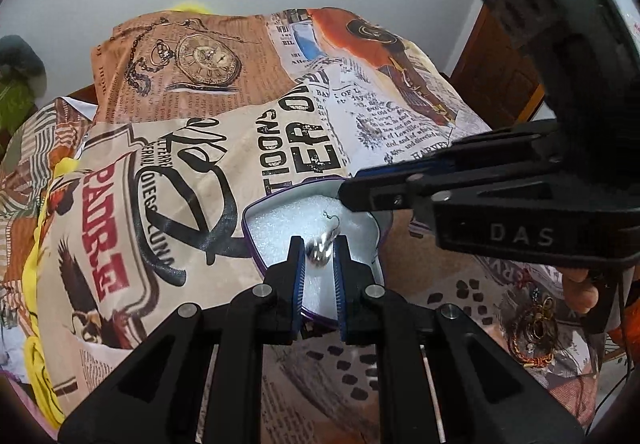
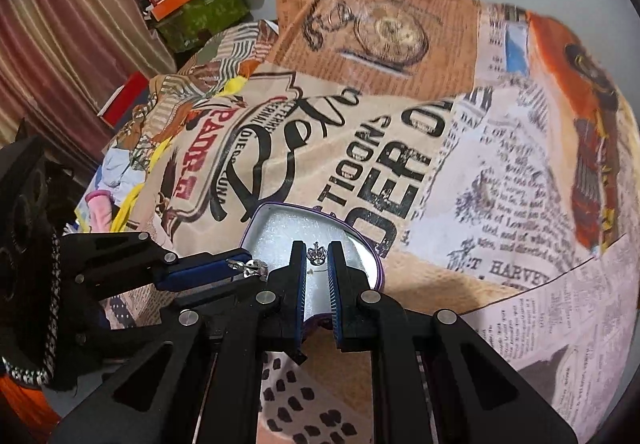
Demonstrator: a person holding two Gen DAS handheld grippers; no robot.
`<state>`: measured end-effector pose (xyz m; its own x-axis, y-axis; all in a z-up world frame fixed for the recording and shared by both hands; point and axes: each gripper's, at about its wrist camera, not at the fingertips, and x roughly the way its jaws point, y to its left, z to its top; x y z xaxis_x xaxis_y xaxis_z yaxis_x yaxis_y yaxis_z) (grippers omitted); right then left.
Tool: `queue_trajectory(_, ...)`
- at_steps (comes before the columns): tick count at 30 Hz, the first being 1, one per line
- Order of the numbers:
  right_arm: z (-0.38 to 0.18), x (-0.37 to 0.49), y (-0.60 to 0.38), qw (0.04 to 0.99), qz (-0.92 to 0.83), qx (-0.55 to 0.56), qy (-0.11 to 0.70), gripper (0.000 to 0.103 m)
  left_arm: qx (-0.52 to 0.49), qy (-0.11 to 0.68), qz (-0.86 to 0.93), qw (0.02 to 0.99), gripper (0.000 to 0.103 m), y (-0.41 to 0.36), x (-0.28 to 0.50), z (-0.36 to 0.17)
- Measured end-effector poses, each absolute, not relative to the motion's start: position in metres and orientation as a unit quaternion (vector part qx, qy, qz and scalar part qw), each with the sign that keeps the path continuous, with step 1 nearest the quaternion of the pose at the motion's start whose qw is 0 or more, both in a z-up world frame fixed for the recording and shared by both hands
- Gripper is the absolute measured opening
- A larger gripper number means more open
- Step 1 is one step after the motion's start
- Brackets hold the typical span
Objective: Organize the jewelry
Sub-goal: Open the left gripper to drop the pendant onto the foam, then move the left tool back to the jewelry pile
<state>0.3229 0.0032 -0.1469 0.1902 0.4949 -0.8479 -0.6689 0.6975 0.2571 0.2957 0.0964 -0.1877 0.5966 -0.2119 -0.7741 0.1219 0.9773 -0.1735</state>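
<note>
Left wrist view
- Left claw: clenched on a silver earring, its hook poking up past the tips.
- Box: purple-rimmed, heart-like, lined with white foam; it lies on the printed cloth right under the tips.
- Right claw: reaches in from the right, tip over the box's far right rim.
- Jewelry pile: gold and red pieces on the cloth at lower right, well apart from the box.
- Open room: bare cloth left of and beyond the box; right side crowded by the other tool.

Right wrist view
- Right claw: clenched on a small silver earring, held over the foam.
- Box: near rim hidden behind the claw, far rim clear.
- Left claw: comes in from the left, its earring at the box's left edge, just beside the right claw.
- Open room: wide cloth beyond and to the right; clutter at the bed's left edge.
</note>
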Motion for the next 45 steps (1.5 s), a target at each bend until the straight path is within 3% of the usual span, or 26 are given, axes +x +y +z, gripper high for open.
queue_trajectory(12, -0.157, 0.324, 0.009, 0.745, 0.386, -0.086, 0.538, 0.01, -0.062, 0.434, -0.089, 0.894, 0.013, 0.106, 0.29, -0.18)
queue_trajectory(15, -0.156, 0.323, 0.01, 0.743, 0.383, -0.092, 0.541, 0.015, -0.062, 0.428, -0.084, 0.898, 0.02, 0.11, 0.285, -0.172)
queue_trajectory(19, -0.149, 0.316, 0.009, 0.752, 0.379, -0.105, 0.528, 0.02, -0.059, 0.419, -0.075, 0.903, 0.021, 0.113, 0.277, -0.162)
queue_trajectory(31, -0.101, 0.28, -0.015, 0.802, 0.352, -0.128, 0.465, 0.021, -0.042, 0.403, -0.071, 0.912, 0.022, 0.1, 0.244, -0.131)
queue_trajectory(41, -0.074, 0.241, -0.051, 0.829, 0.333, -0.128, 0.431, 0.021, -0.037, 0.381, -0.079, 0.92, 0.037, 0.077, 0.203, -0.097)
queue_trajectory(45, -0.068, 0.223, -0.073, 0.843, 0.316, -0.131, 0.415, 0.032, -0.036, 0.381, -0.092, 0.919, 0.038, 0.062, 0.19, -0.092)
